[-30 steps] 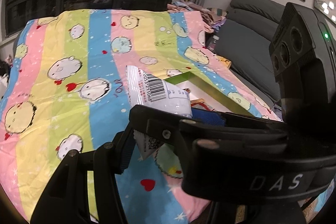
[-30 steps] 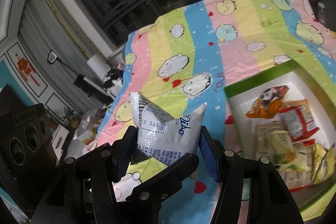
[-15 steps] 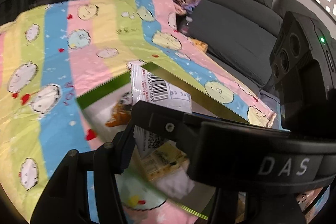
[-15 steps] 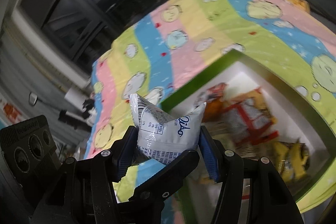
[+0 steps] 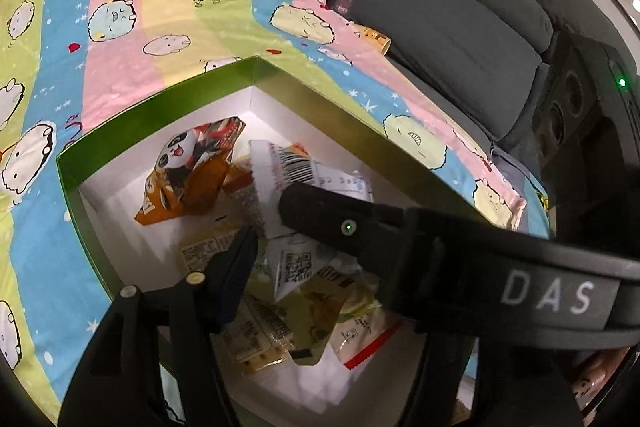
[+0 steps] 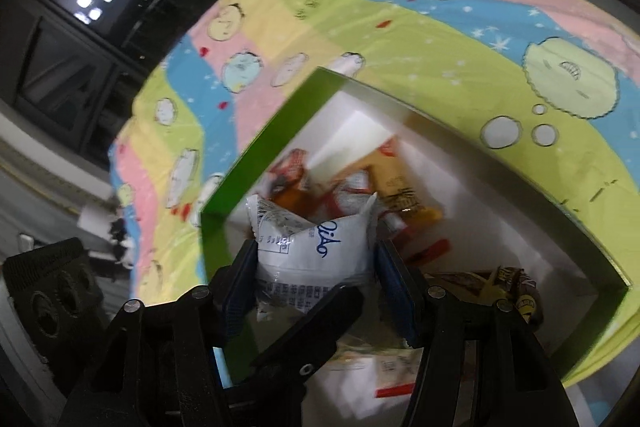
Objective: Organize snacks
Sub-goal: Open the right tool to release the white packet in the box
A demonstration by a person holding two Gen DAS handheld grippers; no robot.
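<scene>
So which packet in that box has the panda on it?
Find the green-rimmed white box on the striped cartoon blanket. In its far corner lies the orange packet. Unlike the pale packets around it, it shows a black-and-white panda face.

The cloth (image 5: 132, 39) carries pastel stripes of pink, yellow, green and blue, printed with round cartoon faces, red hearts and white stars. The box (image 5: 320, 95) is green outside and white inside. In it, one packet (image 5: 188, 183) is orange with a black-and-white panda. The white pouch (image 6: 316, 247) in the right gripper (image 6: 316, 271) bears blue script and black print. The sofa (image 5: 452, 15) is dark grey.
</scene>
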